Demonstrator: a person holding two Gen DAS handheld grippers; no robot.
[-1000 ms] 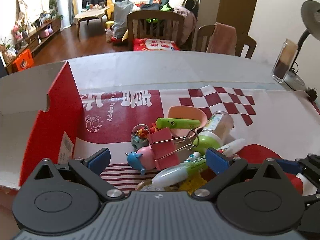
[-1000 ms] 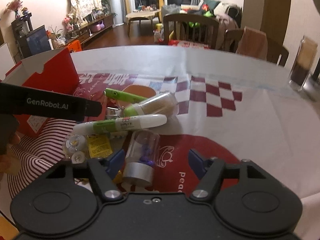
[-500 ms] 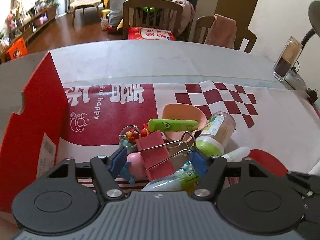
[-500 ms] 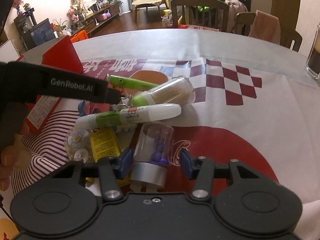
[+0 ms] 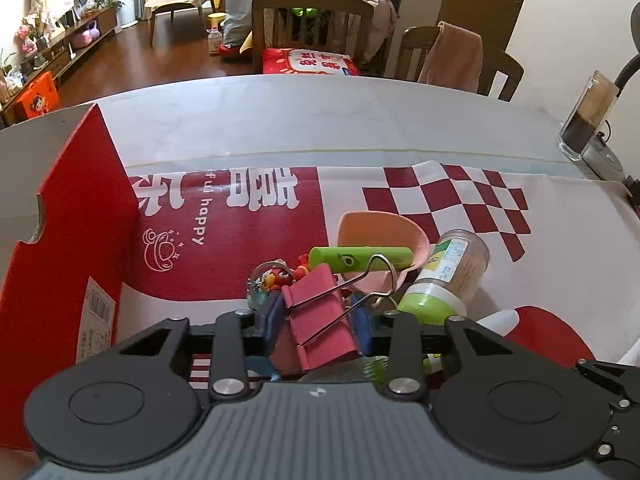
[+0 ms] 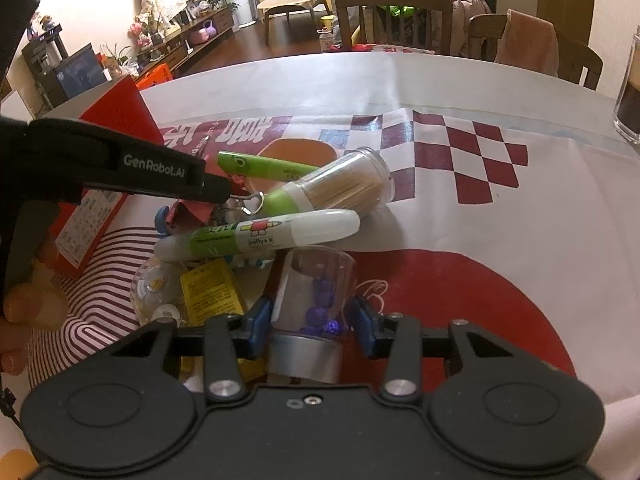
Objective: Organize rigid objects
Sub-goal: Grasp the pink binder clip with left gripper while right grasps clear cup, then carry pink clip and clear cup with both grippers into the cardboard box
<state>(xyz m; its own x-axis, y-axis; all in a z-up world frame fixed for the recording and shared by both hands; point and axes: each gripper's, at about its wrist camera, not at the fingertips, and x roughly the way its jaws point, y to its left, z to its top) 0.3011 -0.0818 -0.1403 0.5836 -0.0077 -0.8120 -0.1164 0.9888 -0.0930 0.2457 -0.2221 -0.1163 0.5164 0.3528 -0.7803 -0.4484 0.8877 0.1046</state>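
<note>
Left gripper: we find its blue pads pressed on either side of the pink binder clip, jaws having just been closing until they clamp the clip body; wire handles stick up and forward, toward the green tube.

Right gripper: jaws have just been closing around the clear jar with the silver cap. We see the jar between the pads, near its cap end, with narrow gaps on both sides, so we judge it not yet gripped.

Step in hand, as we read it: secure both pieces and lift them clear of the pile.
- Clip: we lift straight up, slowly, since its handles lie close to the keyring charm and the pink scoop and could snag.
- Jar: we finish closing squarely on its round wall before lifting; it will roll or slip if pinched off-centre. The white marker lies just beyond its far end, so we draw back rather than push forward.

Location of remaining items: toothpick bottle and green tube lie beyond the marker; yellow packet just left of the jar; red box stands at the far left, probably the destination
</note>
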